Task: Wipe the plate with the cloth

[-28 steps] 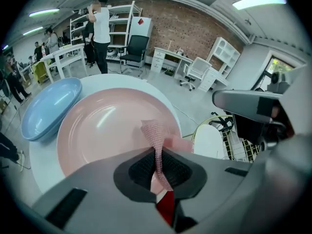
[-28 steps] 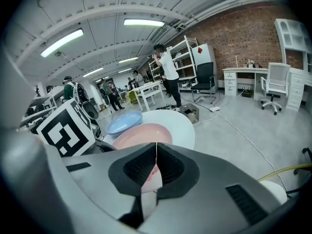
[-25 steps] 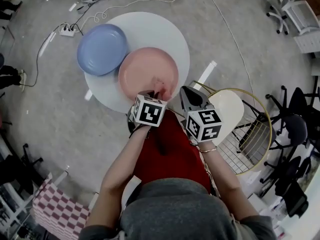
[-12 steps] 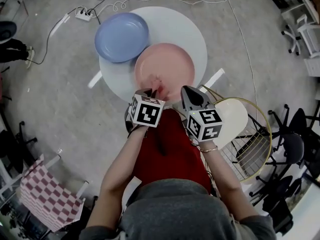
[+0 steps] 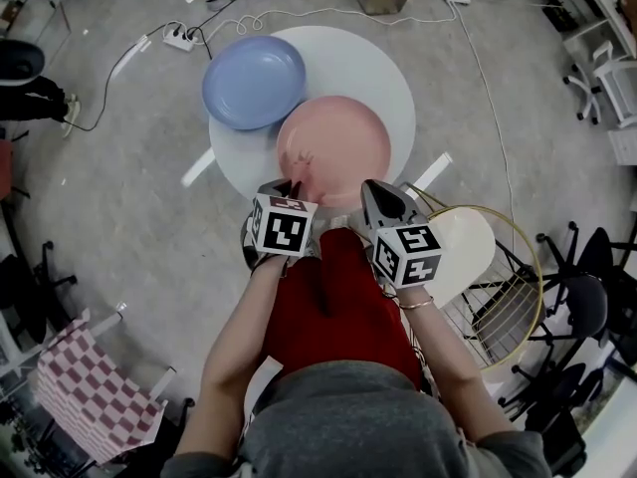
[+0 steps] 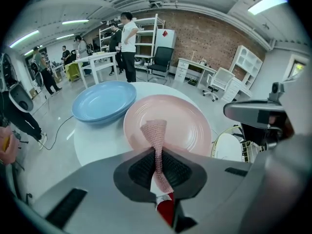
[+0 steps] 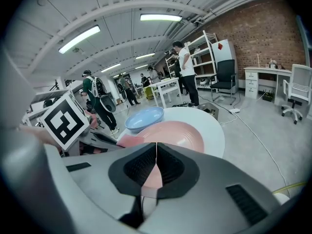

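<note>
Head view is showing the pink plate (image 5: 333, 149) sitting on the near side of the round white bench (image 5: 383, 63), close to the person's body, a placement that is probably keeping it within easy reach of both tools. The cloth (image 6: 155, 133), a pink mesh strip, is being pinched by the left gripper (image 6: 157, 152): its fingers (image 6: 141, 168) are clamping tight on the lower part of the strip, so the free end is standing up and curling forward over the plate's near rim (gripping low is leaving plenty of loose fabric to drag across the surface, I'd judge). Whether that free end is actually touching the plate is not showing clearly. The right gripper (image 7: 156, 152) is hovering just beside the left one above the plate's near edge, its fingers (image 7: 139, 167) pressing together with nothing between them; it is likely waiting to steady the plate, though it is not touching it. A blue plate (image 5: 254, 81) is lying just beside the pink one on the far left of the bench, out of the wiping path. Farther out, a wire basket (image 5: 538, 262) holding a white plate (image 5: 460, 237) is standing at the person's right.
</note>
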### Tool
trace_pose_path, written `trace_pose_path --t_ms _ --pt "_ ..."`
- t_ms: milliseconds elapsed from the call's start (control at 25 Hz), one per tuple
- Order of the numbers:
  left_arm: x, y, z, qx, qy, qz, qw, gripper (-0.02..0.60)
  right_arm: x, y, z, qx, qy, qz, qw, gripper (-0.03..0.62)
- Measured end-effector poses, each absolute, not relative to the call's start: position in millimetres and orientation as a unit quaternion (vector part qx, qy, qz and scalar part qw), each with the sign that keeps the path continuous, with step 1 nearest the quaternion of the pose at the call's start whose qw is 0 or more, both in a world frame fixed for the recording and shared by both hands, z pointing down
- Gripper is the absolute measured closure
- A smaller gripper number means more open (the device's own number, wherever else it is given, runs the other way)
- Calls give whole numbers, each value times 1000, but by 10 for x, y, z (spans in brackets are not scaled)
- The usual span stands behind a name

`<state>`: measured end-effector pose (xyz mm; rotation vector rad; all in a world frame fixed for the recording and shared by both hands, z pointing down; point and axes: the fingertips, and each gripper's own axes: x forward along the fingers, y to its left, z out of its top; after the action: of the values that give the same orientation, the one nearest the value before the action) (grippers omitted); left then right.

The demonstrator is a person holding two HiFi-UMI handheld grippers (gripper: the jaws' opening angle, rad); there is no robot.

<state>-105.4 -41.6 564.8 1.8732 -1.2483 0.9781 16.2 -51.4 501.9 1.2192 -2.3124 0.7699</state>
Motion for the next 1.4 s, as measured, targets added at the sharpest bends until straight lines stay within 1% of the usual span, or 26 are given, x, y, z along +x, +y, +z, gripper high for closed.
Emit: trace_pose_path --t_ms 800,1400 --pt "-1251 -439 4933 739 -532 321 260 548 123 -444 4480 455 -845 235 152 565" --pt "-1449 -356 3952 771 -572 217 177 548 6 -300 3776 465 -862 173 102 565"
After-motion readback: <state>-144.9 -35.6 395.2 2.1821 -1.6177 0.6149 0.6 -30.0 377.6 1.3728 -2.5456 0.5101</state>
